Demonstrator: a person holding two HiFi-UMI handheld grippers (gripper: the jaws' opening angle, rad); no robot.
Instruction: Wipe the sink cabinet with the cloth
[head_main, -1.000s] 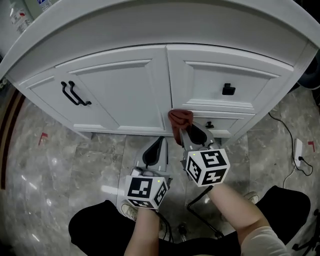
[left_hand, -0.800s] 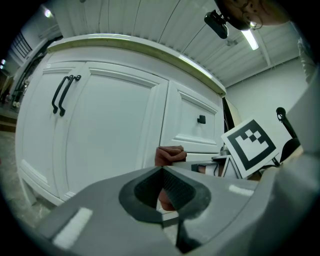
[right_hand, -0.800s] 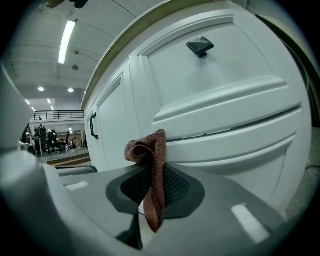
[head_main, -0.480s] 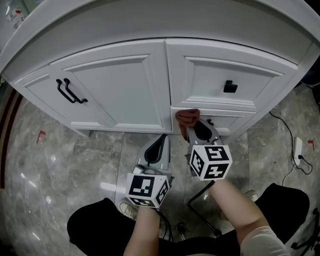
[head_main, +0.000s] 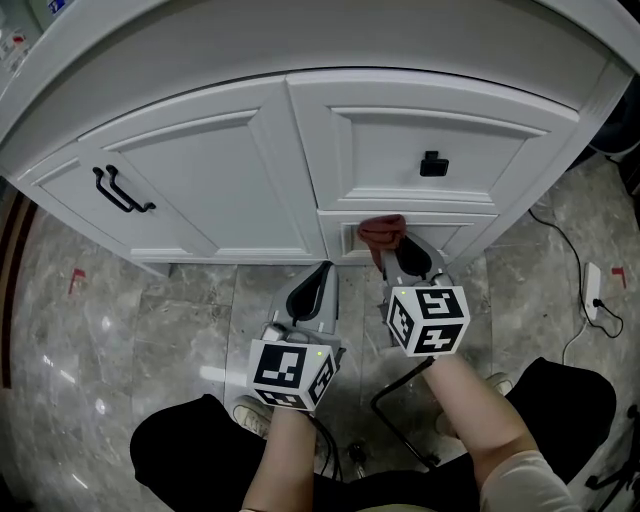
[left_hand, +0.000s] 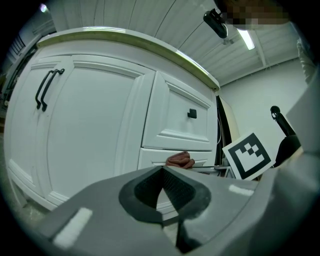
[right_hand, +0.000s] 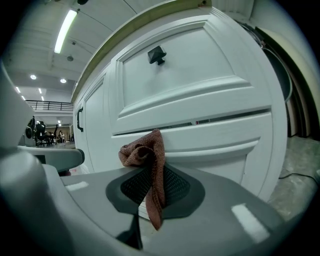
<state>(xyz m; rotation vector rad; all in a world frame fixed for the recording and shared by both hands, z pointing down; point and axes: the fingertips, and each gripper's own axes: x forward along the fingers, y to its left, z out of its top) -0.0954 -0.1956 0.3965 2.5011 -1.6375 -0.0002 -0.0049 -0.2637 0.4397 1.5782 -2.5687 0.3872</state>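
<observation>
1. We list the right gripper: jaws closed on a reddish-brown woven cloth. The cloth is bunched above the pads, with a tail hanging below.
2. We place the bunched end against the lower drawer front of the white panelled sink cabinet, below the drawer with the black square knob.
3. We list the left gripper: jaws together, nothing between them. It is held just beside the right one, clear of the cabinet.
4. We note the grey marbled tile floor beneath.
</observation>
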